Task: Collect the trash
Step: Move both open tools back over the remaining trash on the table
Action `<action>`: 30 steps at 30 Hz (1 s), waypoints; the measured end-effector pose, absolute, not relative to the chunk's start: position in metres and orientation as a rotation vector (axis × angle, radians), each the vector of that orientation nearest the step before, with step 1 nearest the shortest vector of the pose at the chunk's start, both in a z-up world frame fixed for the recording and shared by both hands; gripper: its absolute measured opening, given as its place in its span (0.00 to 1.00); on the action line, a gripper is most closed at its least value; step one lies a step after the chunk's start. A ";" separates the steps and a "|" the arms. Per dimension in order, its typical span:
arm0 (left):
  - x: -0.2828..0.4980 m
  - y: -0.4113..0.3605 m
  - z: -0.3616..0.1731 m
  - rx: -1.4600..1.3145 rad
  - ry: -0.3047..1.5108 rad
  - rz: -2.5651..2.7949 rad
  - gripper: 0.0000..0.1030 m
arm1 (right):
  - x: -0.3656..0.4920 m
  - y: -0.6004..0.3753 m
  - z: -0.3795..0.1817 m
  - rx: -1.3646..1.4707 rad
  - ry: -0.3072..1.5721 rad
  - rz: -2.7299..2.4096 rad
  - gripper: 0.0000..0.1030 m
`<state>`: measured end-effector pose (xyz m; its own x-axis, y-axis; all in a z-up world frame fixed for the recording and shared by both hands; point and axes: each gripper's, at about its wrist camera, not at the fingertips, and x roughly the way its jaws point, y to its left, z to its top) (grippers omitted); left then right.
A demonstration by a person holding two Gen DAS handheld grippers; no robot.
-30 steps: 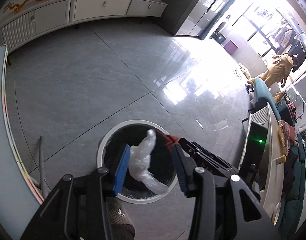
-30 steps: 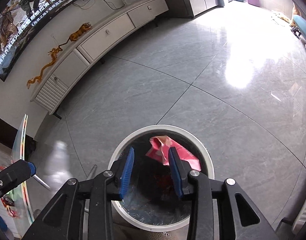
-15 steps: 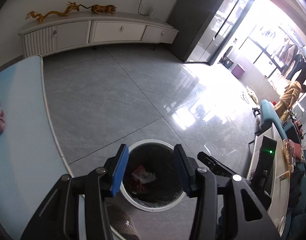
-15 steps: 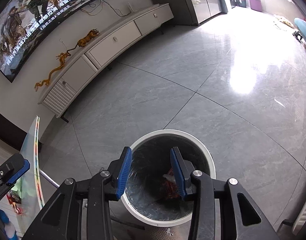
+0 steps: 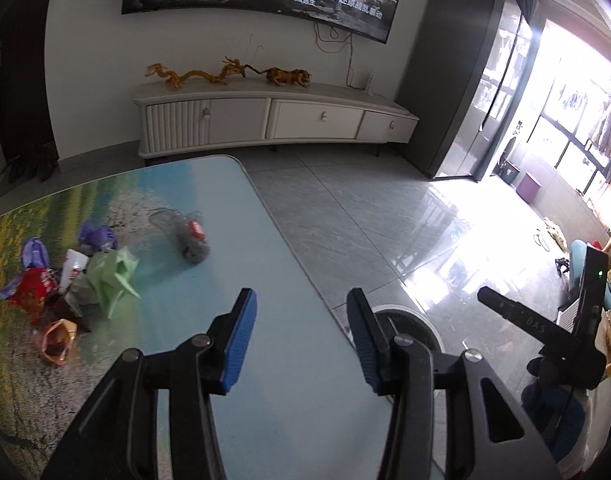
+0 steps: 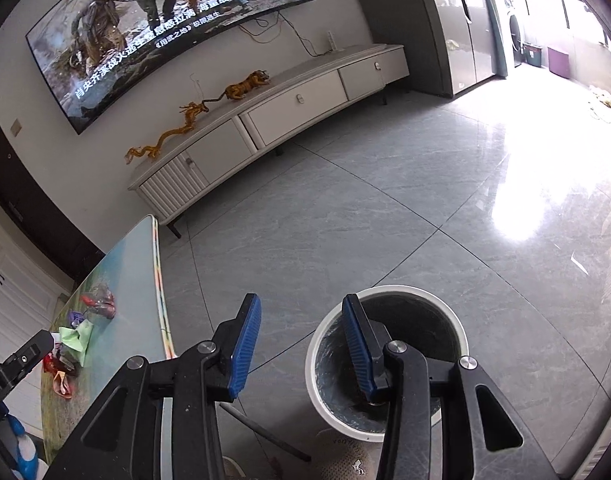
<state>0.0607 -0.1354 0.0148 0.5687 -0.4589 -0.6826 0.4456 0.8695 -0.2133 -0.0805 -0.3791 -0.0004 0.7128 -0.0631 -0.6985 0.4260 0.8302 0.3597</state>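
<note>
My left gripper [image 5: 301,300] hangs open and empty over the near part of the landscape-print table [image 5: 265,400]. A heap of trash lies on the table's left side: green crumpled paper [image 5: 113,276], a red wrapper [image 5: 33,288], a purple wrapper [image 5: 97,236] and an orange wrapper [image 5: 57,340]. A crushed bottle [image 5: 191,240] lies beyond them. My right gripper [image 6: 301,308] is above and left of the white-rimmed bin [image 6: 317,344]; its jaws are opening with nothing between them. Dark trash lies deep in the bin. The trash heap [image 6: 77,336] also shows in the right wrist view.
The bin's rim [image 5: 417,316] stands on the grey tile floor just off the table's right edge. A white TV cabinet [image 5: 265,120] lines the far wall under a large screen. A table leg [image 6: 265,436] and a slipper [image 6: 345,464] lie below my right gripper.
The clear plastic between the left jaws is gone; that gripper swung up and left from the bin to the table. The pink wrapper left the right jaws and lies in the bin; that gripper rose.
</note>
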 end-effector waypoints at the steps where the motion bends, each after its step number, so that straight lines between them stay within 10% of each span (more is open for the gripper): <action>1: 0.059 -0.125 0.016 -0.023 0.801 -0.522 0.44 | -0.079 -0.374 0.003 0.524 0.734 -0.277 0.39; 30: 0.059 0.092 -0.004 -0.315 0.793 -0.132 0.51 | 0.004 -0.191 0.078 0.275 0.715 0.103 0.46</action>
<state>0.0586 0.0918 -0.0036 0.6962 -0.2338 -0.6787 -0.0011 0.9451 -0.3268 0.0044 -0.1910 0.0783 0.7519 0.1864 -0.6324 0.0009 0.9589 0.2837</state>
